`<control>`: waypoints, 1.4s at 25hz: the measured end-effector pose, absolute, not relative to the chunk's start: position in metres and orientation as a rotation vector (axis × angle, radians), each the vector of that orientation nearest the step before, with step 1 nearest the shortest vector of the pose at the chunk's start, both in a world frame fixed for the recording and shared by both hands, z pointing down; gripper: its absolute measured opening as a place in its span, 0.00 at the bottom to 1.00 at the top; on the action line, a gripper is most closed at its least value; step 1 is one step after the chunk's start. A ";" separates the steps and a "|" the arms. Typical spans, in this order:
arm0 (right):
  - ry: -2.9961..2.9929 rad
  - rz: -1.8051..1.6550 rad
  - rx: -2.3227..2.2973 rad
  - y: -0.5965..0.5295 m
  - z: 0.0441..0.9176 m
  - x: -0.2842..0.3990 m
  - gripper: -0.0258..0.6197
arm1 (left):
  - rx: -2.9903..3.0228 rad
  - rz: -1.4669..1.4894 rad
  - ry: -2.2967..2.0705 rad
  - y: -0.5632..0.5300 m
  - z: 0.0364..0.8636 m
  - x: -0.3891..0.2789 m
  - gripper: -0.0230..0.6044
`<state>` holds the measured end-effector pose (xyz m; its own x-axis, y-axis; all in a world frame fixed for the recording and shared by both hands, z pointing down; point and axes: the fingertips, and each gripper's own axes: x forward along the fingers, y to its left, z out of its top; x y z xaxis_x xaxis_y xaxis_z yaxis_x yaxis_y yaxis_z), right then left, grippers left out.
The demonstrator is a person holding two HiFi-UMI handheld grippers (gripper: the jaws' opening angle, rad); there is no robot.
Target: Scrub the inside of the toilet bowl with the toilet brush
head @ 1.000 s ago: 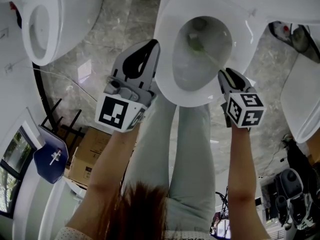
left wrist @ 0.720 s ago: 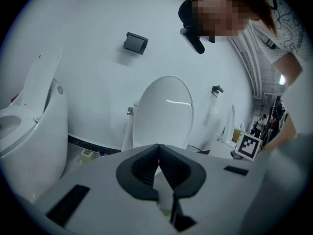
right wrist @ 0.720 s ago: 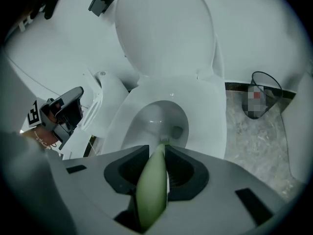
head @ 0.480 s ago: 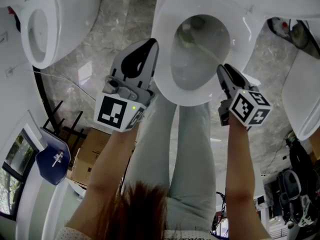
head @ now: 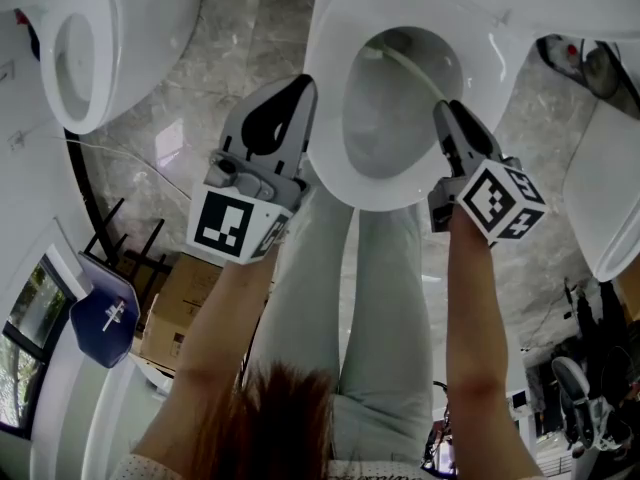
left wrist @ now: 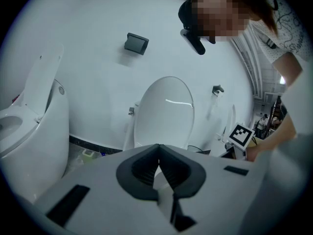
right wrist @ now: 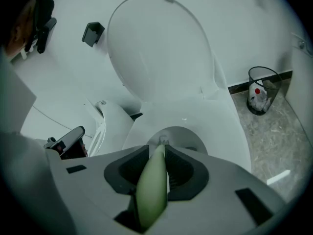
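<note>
Over the white ceramic toilet bowl [head: 328, 143], the slim pale-green plastic toilet brush [right wrist: 151, 195] is pinched by the right gripper [right wrist: 159, 148], while the left gripper [left wrist: 158, 153] is held with its jaws pressed together and empty; a slip or twist of the handle under scrubbing pressure is judged the risk.

The left tongs [head: 303, 86] and right tongs [head: 446, 110] are pale grey with black pads [left wrist: 141, 166] and black-and-white marker cubes [head: 232, 226]; the person wears pale trousers [head: 385, 298].

Inside my right claw [right wrist: 159, 152] the lower end of the toilet brush [right wrist: 152, 195] is hidden, and its head ahead is too small to judge. Right of it, the bin [right wrist: 260, 89] holds things I cannot identify. Left of my left claw [left wrist: 158, 148], a second toilet [left wrist: 34, 131] is cut off.
</note>
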<state>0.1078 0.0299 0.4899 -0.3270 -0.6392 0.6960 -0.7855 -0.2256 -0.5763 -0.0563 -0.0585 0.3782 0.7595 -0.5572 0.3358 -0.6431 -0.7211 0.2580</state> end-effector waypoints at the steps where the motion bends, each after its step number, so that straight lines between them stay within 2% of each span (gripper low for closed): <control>1: -1.864 1.597 1.736 0.030 0.490 0.108 0.22 | 2.597 0.333 -0.920 -0.058 0.378 -0.056 0.04; 14: -1.846 1.576 1.850 0.028 0.485 0.123 0.22 | 2.593 0.311 -0.918 -0.060 0.376 -0.060 0.04; 35: -1.895 1.525 1.452 0.063 0.500 0.096 0.22 | 2.595 0.306 -0.921 -0.057 0.373 -0.065 0.04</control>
<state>0.0955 0.0632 0.5001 -0.4395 -0.5059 0.7422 -0.8331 -0.0793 -0.5474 -0.0647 -0.0567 0.3733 0.7630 -0.5611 0.3208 -0.6414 -0.7184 0.2691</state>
